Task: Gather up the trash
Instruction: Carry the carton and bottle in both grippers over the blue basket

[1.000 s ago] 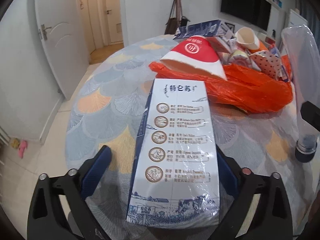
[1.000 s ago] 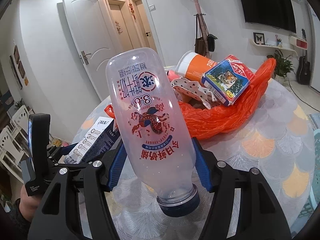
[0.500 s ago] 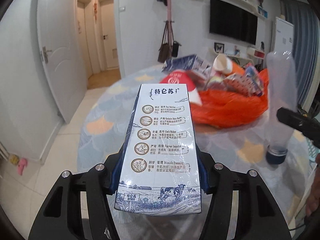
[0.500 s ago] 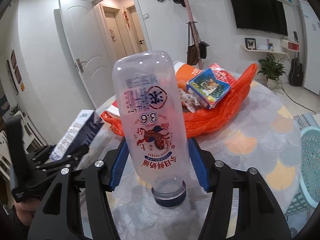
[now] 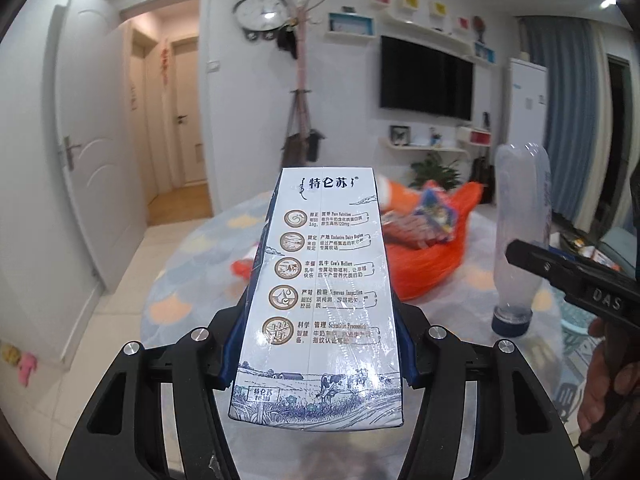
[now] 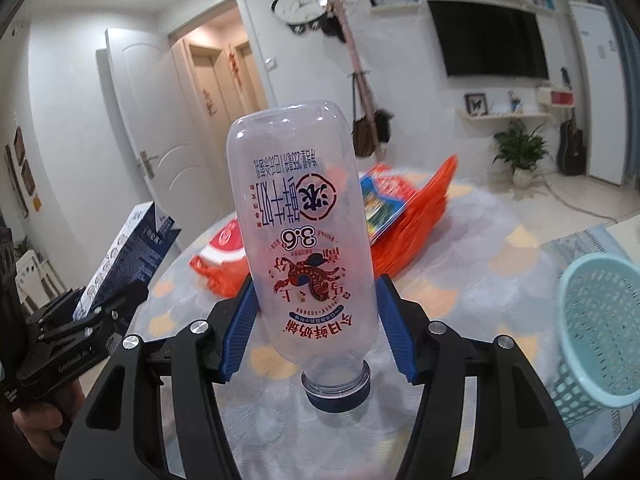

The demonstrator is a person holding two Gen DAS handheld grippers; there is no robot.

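Left gripper (image 5: 318, 360) clamps milk carton (image 5: 324, 280); right gripper (image 6: 316, 336) clamps upside-down bottle (image 6: 304, 240); both should stay level, then release over basket (image 6: 600, 332) off table's (image 6: 500, 248) right edge.

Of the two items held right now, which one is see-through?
The plastic bottle in the right tongs, held cap-down. The milk carton in the left tongs is opaque printed cardboard.

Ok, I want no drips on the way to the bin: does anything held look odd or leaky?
The clear milk bottle in the right gripper is upside down, its dark blue cap lowest, still on. It looks empty. The milk carton in the left gripper looks intact. No spill shows on the table.
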